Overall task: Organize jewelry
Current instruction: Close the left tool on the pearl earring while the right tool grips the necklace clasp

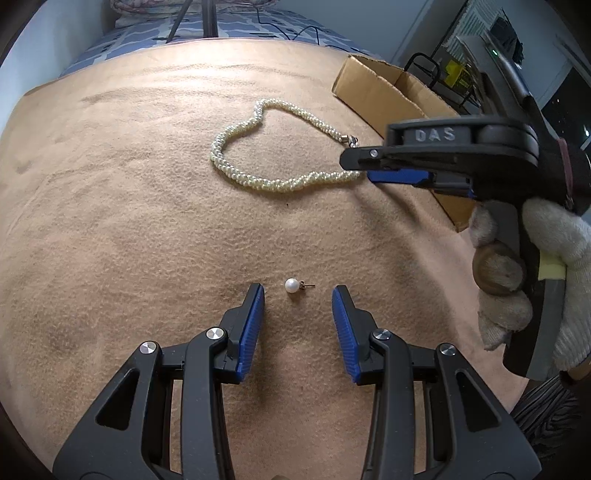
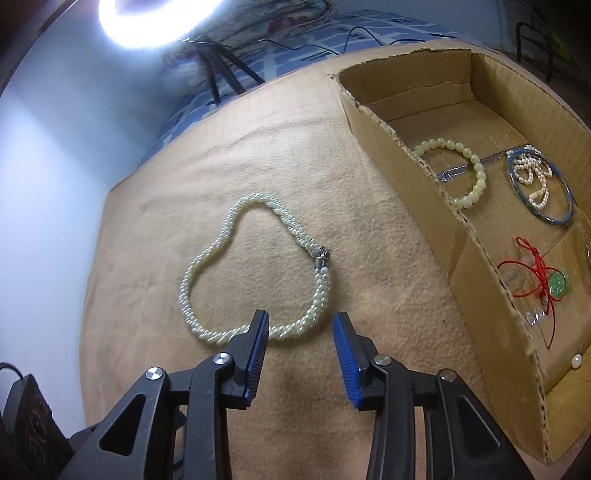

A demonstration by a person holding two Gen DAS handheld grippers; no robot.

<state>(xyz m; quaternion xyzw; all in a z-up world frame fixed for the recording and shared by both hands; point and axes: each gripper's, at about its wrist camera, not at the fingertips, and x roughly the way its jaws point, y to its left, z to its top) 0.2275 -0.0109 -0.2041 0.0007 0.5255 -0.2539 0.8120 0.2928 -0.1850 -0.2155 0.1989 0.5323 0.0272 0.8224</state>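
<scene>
A single pearl stud earring [image 1: 291,285] lies on the tan cloth [image 1: 147,221], just ahead of and between the tips of my left gripper [image 1: 298,295], which is open and not touching it. A twisted pearl necklace [image 2: 192,273] lies in a loop farther out, its metal clasp [image 2: 323,254] on the right side. My right gripper [image 2: 301,319] is open low over the loop's near strand, which runs across the gap between the pads and under the left fingertip. In the left wrist view the right gripper [image 1: 360,168] comes in from the right at the necklace [image 1: 221,155], held by a gloved hand [image 1: 554,236].
An open cardboard box [image 2: 406,177] stands to the right on the cloth. It holds a green bead bracelet [image 2: 476,173], a blue bangle [image 2: 565,206] with a thin pearl strand, a red cord [image 2: 535,266] with a green pendant, and a loose pearl [image 2: 576,360]. A ring light [image 2: 155,18] glares beyond the table's far edge.
</scene>
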